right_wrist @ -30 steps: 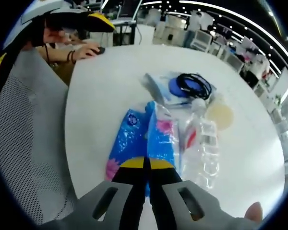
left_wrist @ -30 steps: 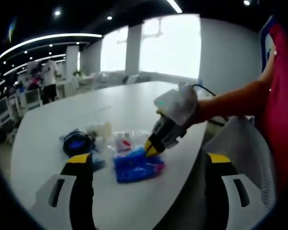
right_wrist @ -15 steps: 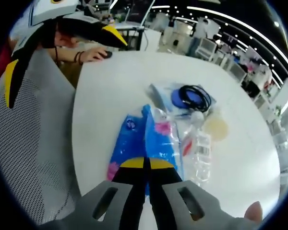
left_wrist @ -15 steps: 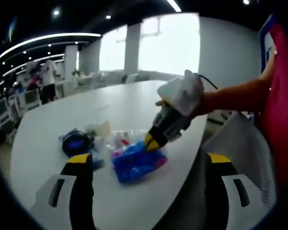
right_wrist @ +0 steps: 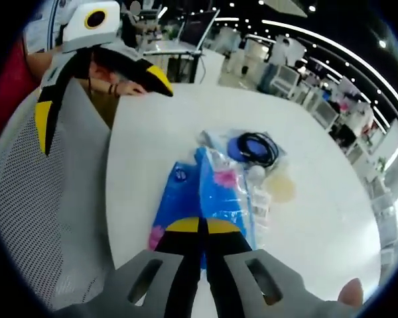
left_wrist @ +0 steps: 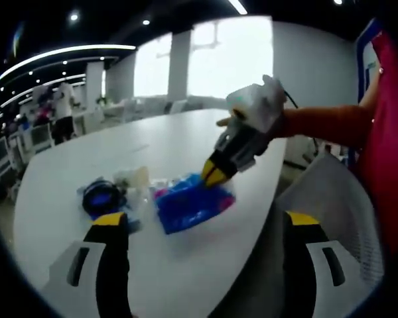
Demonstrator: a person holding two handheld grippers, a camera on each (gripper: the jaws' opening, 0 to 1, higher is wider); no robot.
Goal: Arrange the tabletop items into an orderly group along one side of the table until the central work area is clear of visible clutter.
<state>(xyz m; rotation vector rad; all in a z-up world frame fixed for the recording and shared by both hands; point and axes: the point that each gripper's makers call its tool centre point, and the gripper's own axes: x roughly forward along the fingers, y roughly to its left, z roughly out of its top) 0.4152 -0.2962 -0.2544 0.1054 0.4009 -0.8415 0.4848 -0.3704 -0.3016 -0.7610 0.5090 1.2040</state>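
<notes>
Blue plastic with pink flower prints was what your right gripper (right_wrist: 200, 228) had hold of: its yellow-tipped jaws were pressed together on the near edge of the blue packet (right_wrist: 202, 192), with no gap showing between them. In the left gripper view the same packet (left_wrist: 192, 202) hung tilted from the right gripper (left_wrist: 215, 175), one end raised off the white table (left_wrist: 172, 142) and the other end low beside the remaining items. Any printing on the packet was too blurred to read; only a small round emblem showed near its far corner.

Your left gripper (left_wrist: 202, 222) held nothing, its two jaws standing wide apart with the table surface between them.

Beyond the packet lay a clear bottle (right_wrist: 260, 199), its label unreadable, a pale round disc (right_wrist: 278, 187) just beside it, and a coil of black cable (right_wrist: 257, 147) on a blue bag (right_wrist: 235, 149). These sat close together near the table's curved edge. A grey mesh chair back (right_wrist: 53, 199) stood against that edge. Another person's hand (right_wrist: 116, 87) rested on the far side of the table.
</notes>
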